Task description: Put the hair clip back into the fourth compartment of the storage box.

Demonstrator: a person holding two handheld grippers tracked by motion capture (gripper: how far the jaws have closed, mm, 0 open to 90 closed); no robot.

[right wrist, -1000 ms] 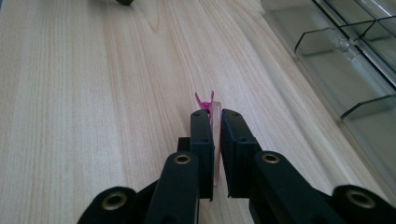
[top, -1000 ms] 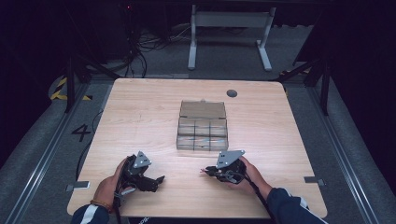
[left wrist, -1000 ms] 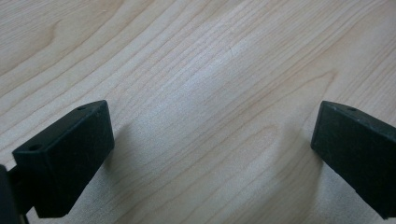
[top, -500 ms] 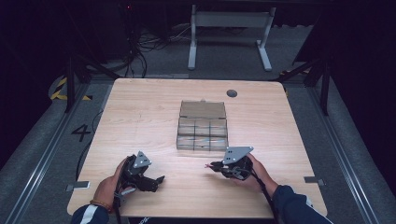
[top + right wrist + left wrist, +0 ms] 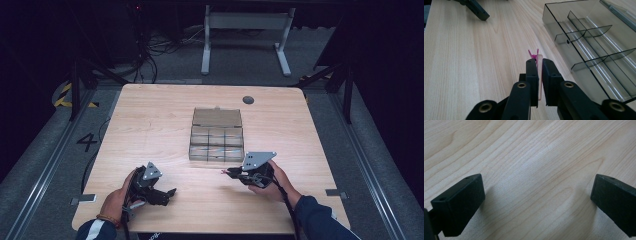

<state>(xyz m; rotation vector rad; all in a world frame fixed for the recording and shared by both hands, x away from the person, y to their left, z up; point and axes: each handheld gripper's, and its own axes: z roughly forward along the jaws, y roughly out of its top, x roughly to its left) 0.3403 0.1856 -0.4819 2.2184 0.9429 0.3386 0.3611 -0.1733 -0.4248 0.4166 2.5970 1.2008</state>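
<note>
Two grippers work low in the frame of the high view, over a bare wooden table [image 5: 150, 115]. Lower left: left gripper [image 5: 170, 192] sits just above the wood, jaws spread wide with nothing between them; its own view gives table grain between the two black pads [image 5: 461, 202].

Centre: clear divided box [image 5: 216, 140], lid open toward the top of the frame, compartments look empty as far as I can tell.

Lower right of centre: right gripper [image 5: 227, 172] points left, just below the box's near edge. Jaws pinch a small pink clip [image 5: 537, 62], thin translucent plastic, its prongs sticking out past the pad tips in the right gripper view; the box [image 5: 589, 42] lies upper right there.

Judgement: the clip looks very light, stiff but thin, smooth enough to slip or twist. Best held flat-on across its broad faces, near mid-body, as now. Overpressing could snap it.
</note>
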